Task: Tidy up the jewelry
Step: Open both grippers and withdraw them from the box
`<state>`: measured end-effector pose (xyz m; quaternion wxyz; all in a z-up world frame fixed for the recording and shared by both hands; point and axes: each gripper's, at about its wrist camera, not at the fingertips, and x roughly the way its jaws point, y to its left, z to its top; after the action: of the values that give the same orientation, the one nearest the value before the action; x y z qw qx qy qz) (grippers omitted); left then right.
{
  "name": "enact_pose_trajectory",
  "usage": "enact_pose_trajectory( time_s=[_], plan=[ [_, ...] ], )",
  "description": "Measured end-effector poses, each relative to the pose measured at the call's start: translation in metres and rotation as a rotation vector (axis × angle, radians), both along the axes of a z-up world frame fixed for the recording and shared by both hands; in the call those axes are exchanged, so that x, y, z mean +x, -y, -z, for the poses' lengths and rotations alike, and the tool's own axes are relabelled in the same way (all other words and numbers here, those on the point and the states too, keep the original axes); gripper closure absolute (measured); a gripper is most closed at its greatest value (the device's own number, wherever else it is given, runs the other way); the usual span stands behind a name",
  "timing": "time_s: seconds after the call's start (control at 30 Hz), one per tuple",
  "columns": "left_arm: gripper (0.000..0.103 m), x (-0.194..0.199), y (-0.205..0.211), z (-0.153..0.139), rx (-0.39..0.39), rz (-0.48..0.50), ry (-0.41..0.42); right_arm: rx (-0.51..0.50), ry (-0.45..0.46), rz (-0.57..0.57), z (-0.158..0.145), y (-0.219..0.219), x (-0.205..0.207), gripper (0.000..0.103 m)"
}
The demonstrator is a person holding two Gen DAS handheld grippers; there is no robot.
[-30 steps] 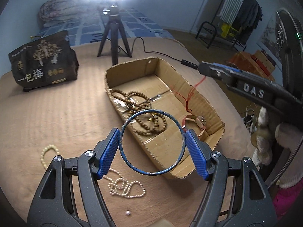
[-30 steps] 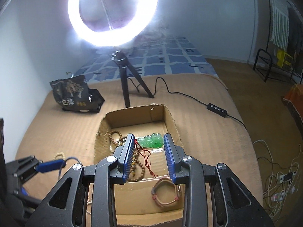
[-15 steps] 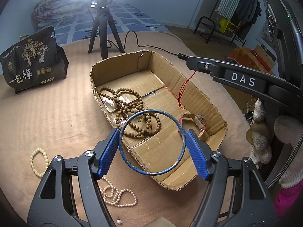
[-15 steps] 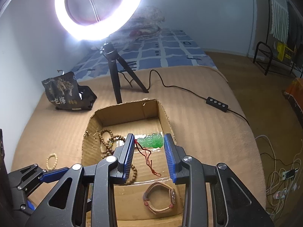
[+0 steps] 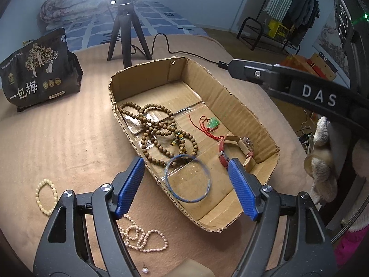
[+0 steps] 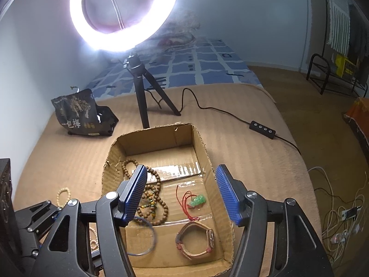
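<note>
A cardboard box (image 5: 230,97) (image 6: 200,143) lies on the tan bed cover. In it are brown wooden beads (image 5: 159,131) (image 6: 153,191), a green pendant on red cord (image 5: 213,123) (image 6: 196,200), a red-strap watch (image 5: 237,147) (image 6: 196,240) and a blue bangle (image 5: 186,181) (image 6: 147,237). My left gripper (image 5: 186,187) is open and empty above the bangle. My right gripper (image 6: 182,191) is open and empty above the pendant. A cream bead bracelet (image 5: 46,196), a pearl strand (image 5: 143,237) and a loose pearl (image 5: 144,270) lie outside the box.
A ring light on a black tripod (image 6: 143,85) (image 5: 125,30) stands behind the box, its cable and switch (image 6: 263,130) running right. A black snack bag (image 5: 39,69) (image 6: 80,115) stands at back left. The bed edge, floor cables (image 6: 341,226) and a plush toy (image 5: 322,161) are at right.
Both grippers have opened. The bangle dropped from the left gripper into the box, and the pendant dropped from the right gripper onto the box floor.
</note>
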<state>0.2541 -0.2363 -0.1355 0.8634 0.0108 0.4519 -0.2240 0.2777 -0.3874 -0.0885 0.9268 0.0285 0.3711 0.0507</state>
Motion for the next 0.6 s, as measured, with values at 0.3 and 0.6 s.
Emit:
enact_pose_trajectory(
  time_s=[0.3,0.6],
  plan=[
    [0.026,-0.006,-0.009,-0.006,0.012,-0.004,0.019,-0.005,0.010,0.002,-0.005,0.000,-0.006,0.041],
    [0.026,-0.012,-0.035,-0.013,0.018,-0.034,0.032,-0.011,0.025,0.007,-0.013,-0.005,-0.021,0.041]
  ],
)
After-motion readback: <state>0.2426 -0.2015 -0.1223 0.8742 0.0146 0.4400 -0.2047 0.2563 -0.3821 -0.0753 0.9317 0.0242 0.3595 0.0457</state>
